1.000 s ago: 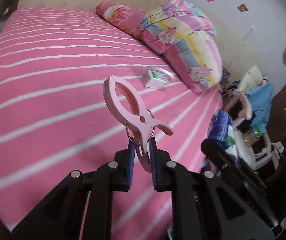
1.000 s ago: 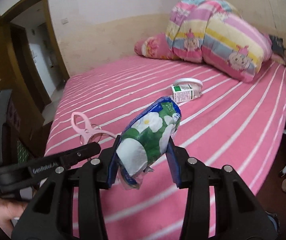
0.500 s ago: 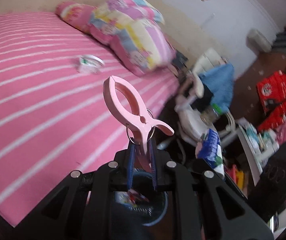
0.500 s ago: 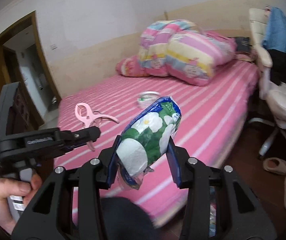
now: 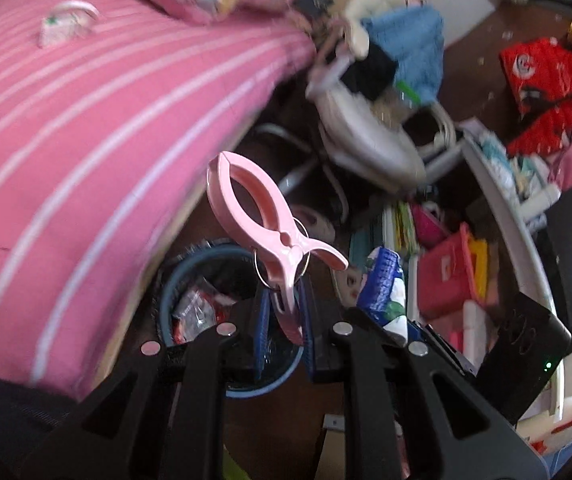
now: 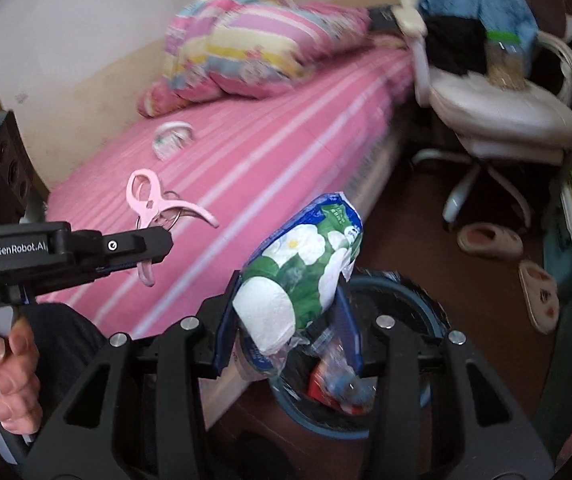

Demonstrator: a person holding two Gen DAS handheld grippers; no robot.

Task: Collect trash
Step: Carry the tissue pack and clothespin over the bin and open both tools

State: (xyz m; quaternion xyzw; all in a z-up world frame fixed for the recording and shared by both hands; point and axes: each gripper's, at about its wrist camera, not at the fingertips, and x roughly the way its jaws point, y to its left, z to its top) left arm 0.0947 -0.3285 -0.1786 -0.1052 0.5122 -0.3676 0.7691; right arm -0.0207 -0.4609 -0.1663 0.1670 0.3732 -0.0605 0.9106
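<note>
- Our left gripper is clamped on one handle of a pink clip, which stands up and away from the fingers; the right-wrist view shows it too.
- Our right gripper squeezes a tissue pack with green and white flowers, its white end poking down toward us.
- The bin, blue-rimmed and on the floor beside the bed, sits under both loads and already holds wrappers.
- We judge the step to be dropping: we should bring each load over the middle of the opening before we let go, one hand at a time, so the grippers do not knock together.
- The clip may hang on the pad by its wire ring; a wide release should free it.
- A small carton lies on the bed, well apart, likely left to gather.
- A chair heaped with clothes and slippers stand near the bin; neither blocks the drop.
</note>
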